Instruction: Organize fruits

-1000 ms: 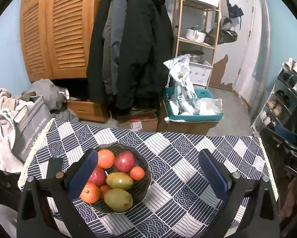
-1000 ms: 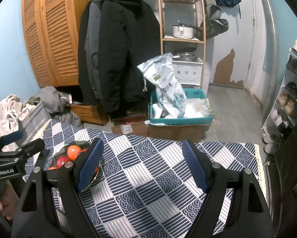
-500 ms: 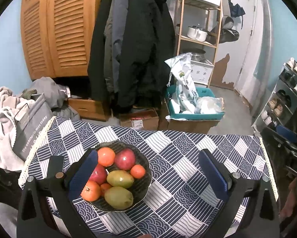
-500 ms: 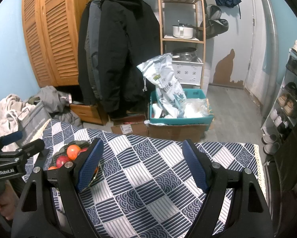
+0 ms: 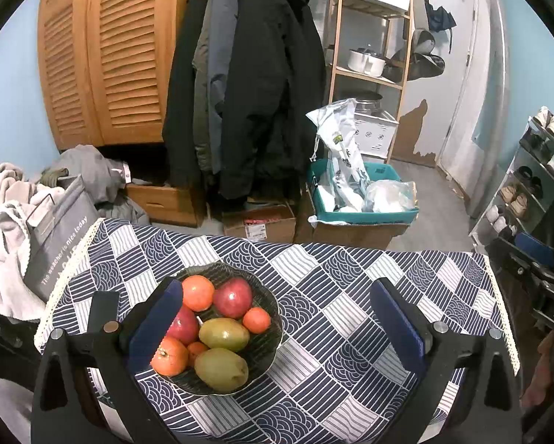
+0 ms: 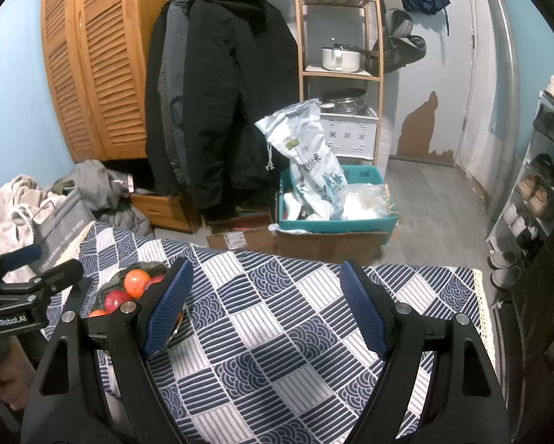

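We saw fruit bowl under left tongs' left finger; right tongs farther off; both spread wide, empty.

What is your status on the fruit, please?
Left gripper open, empty, over bowl. Right gripper open, empty, over cloth. Fruit all in bowl. Nothing in the way.

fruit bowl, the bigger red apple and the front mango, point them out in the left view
fruit bowl point(image 5: 265, 351), left wrist view, bare inner wall on its right.
red apple point(image 5: 232, 297), left wrist view, middle of its skin.
front mango point(image 5: 221, 369), left wrist view, middle.
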The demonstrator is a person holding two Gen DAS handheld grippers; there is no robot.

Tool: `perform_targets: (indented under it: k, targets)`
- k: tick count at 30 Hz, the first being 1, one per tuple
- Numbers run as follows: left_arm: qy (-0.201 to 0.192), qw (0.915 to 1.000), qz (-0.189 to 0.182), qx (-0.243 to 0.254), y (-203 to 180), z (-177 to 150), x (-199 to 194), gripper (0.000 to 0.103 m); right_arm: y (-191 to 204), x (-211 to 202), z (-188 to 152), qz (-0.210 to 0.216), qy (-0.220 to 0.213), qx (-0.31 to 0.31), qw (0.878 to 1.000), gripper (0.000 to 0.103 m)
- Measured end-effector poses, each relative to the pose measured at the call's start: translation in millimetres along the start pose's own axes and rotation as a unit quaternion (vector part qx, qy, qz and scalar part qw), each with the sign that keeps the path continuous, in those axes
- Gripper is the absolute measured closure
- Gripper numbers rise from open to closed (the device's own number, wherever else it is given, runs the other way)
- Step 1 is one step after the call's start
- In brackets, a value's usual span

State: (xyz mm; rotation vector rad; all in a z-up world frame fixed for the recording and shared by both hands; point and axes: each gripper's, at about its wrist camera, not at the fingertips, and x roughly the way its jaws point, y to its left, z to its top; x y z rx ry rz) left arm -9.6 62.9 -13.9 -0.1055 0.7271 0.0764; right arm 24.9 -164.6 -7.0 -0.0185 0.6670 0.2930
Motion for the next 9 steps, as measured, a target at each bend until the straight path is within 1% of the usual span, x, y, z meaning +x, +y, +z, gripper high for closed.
perform_targets:
  k: [9]
  targets:
    - [0.002, 1.0000, 0.000, 0.000, -2.1, 1.2, -0.2, 0.001, -0.5, 0.1, -0.2, 0.000, 0.001, 0.000, 1.000, 0.023]
